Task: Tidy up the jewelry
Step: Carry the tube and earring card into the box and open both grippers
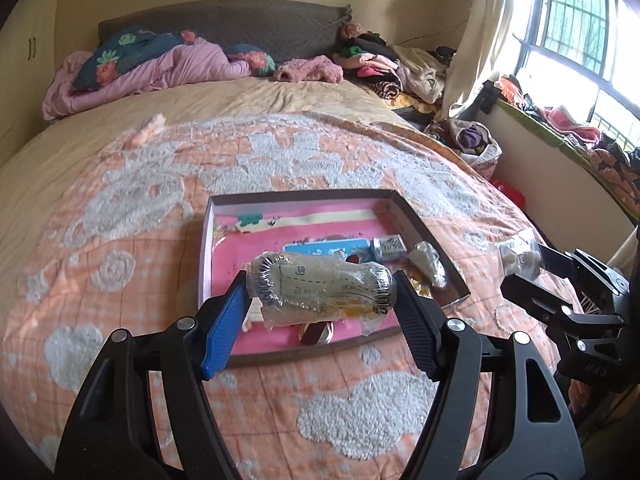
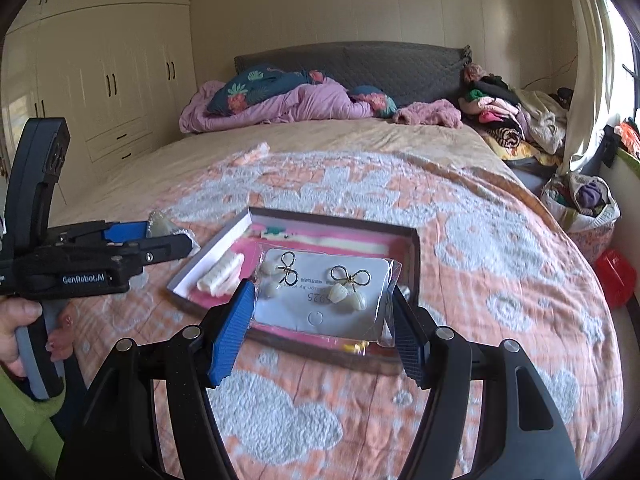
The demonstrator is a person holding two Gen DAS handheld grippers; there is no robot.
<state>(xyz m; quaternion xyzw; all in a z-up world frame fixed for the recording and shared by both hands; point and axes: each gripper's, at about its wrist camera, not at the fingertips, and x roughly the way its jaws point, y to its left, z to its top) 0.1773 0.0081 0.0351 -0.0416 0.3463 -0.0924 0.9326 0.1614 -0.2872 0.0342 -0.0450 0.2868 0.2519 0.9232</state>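
Note:
My left gripper [image 1: 320, 292] is shut on a clear packet holding a silver-rimmed jewelry piece [image 1: 320, 286], above the near part of a shallow pink-lined box [image 1: 210, 248] on the bed. My right gripper [image 2: 322, 312] is shut on a clear bag with a white earring card [image 2: 320, 292] carrying two gold bow earrings with pale shells, held over the same box [image 2: 414, 256]. The box holds several small packets [image 1: 428, 262] and a white ridged piece [image 2: 220, 274]. The left gripper also shows in the right wrist view [image 2: 168, 236]; the right gripper shows at the right edge of the left wrist view [image 1: 520, 258].
The box lies on an orange and white quilt [image 1: 360, 408] on a large bed. Pink bedding and pillows [image 2: 280, 100] are at the headboard. Piled clothes [image 2: 504, 120] and a bag [image 2: 584, 204] sit at the right, beside a window.

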